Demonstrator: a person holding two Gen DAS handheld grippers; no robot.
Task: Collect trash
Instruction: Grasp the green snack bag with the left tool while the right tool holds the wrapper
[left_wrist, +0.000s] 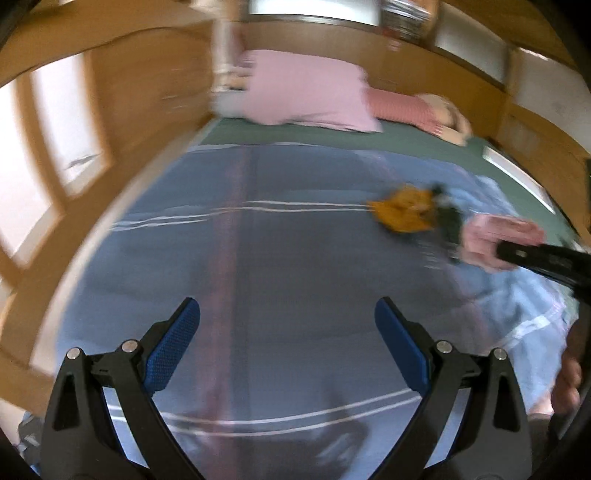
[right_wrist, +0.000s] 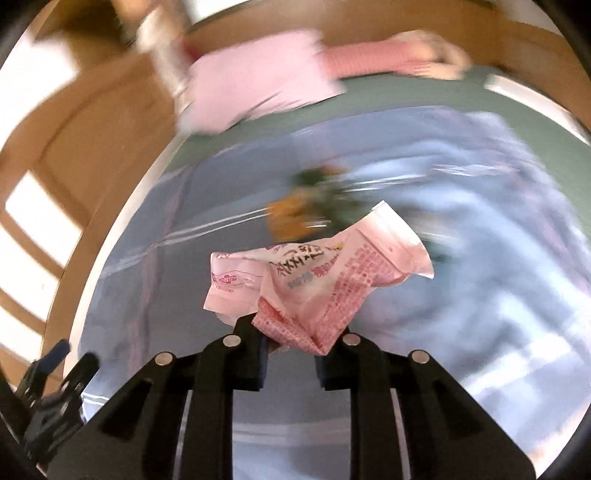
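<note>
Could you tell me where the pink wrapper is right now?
In the right wrist view, the pink wrapper is pinched in the right gripper, above the blue bedspread.

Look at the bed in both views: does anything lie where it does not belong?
Yes. An orange and green crumpled wrapper lies on the blue striped blanket, litter on bedding. A pink printed wrapper is pinched in the right tongs. The left tongs are open and empty.

I am in a home bedroom: a bed (left_wrist: 280, 258) with a blue striped blanket, a pink pillow (left_wrist: 306, 92) and wooden panelled walls (left_wrist: 147, 81).
</note>
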